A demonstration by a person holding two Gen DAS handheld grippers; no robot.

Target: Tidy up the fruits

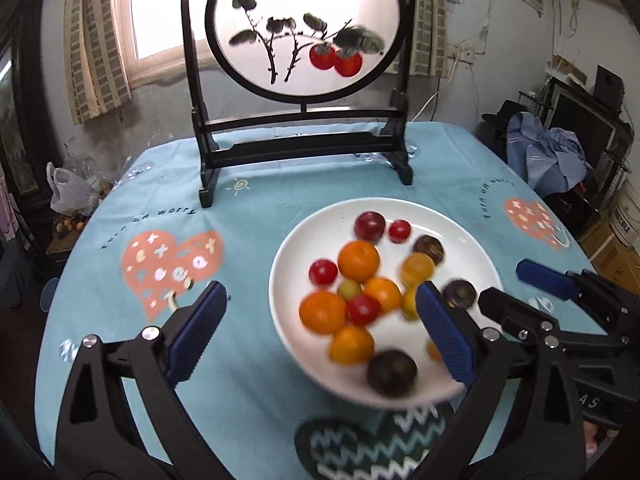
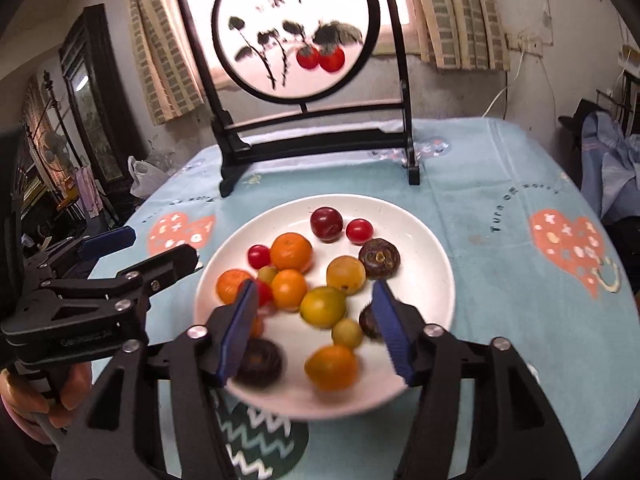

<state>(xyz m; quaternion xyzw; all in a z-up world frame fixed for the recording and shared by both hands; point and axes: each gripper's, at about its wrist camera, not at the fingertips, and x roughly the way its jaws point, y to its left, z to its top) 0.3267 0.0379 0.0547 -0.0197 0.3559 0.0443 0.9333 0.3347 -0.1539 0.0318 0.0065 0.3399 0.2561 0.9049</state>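
Right wrist view, white plate [image 2: 424,240] of fruit on blue tablecloth [image 2: 500,184] printed "TURN OR WORRY", right gripper [image 2: 316,320] half-spread and empty, left gripper [image 1: 320,320] wide apart, holding nothing.

The near fruits on the white plate [image 1: 296,248] are blurred. The left gripper's right finger [image 1: 444,336] covers part of them, and the plate hides much of the zigzag mat [image 1: 360,448] at the table's near edge.

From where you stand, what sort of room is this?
Probably a lived-in home, a dining or sitting room. A round table wears a printed blue cloth and holds a white plate of fruit, a painted screen stands behind, and curtains hang at the window.
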